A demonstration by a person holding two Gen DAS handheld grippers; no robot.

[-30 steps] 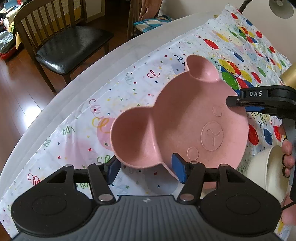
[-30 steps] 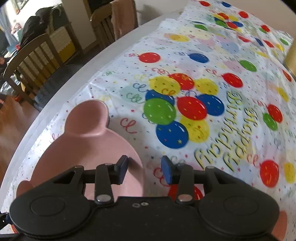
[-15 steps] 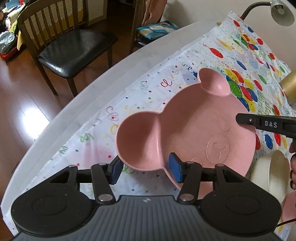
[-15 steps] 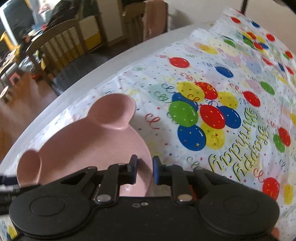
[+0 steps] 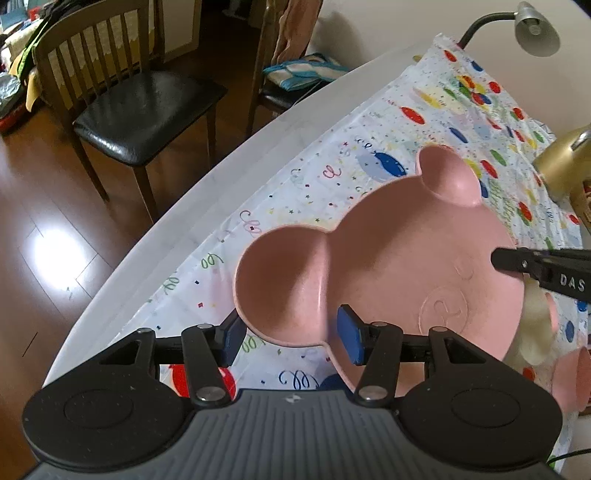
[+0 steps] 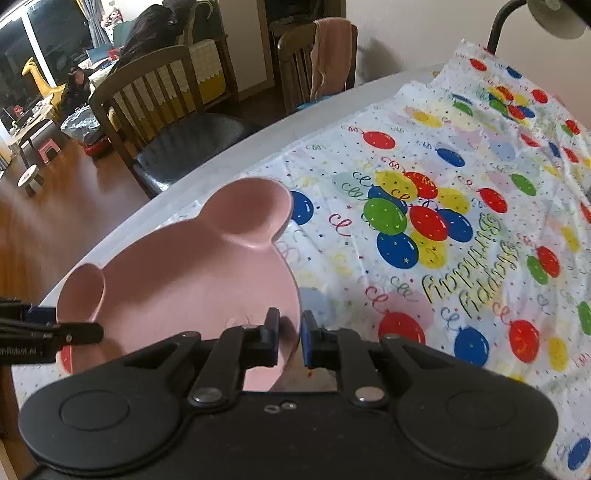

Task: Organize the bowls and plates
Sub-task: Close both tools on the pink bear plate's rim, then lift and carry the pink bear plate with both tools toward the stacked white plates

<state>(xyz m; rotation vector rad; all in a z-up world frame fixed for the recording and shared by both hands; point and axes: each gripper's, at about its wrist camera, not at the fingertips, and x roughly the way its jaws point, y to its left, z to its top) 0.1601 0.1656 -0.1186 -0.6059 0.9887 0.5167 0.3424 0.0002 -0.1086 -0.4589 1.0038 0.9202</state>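
While both tongs carry the pink bear plate [image 5: 388, 266] above the tabletop [image 5: 221, 177], the right tongs [image 6: 290, 338], just closed on its rim, and the left tongs [image 5: 291, 334], clamping its near ear, should rise together, keeping it level.

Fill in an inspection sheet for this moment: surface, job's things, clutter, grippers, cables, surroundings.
Surface: white table under a balloon-print tablecloth.
Job's things: pink bear plate held between both grippers; cream bowl and second pink plate beside it, partly hidden.
Clutter: gold object at the cloth's edge, identity unclear.
Grippers: left gripper fingers span the plate's ear compartment; right gripper pinches the opposite rim. Both have just been closing, with the plate between the fingers.
Cables: thin dark cable at the lower right edge of the left wrist view.
Surroundings: black-seated chair, cloth-draped chair, desk lamp, wood floor.
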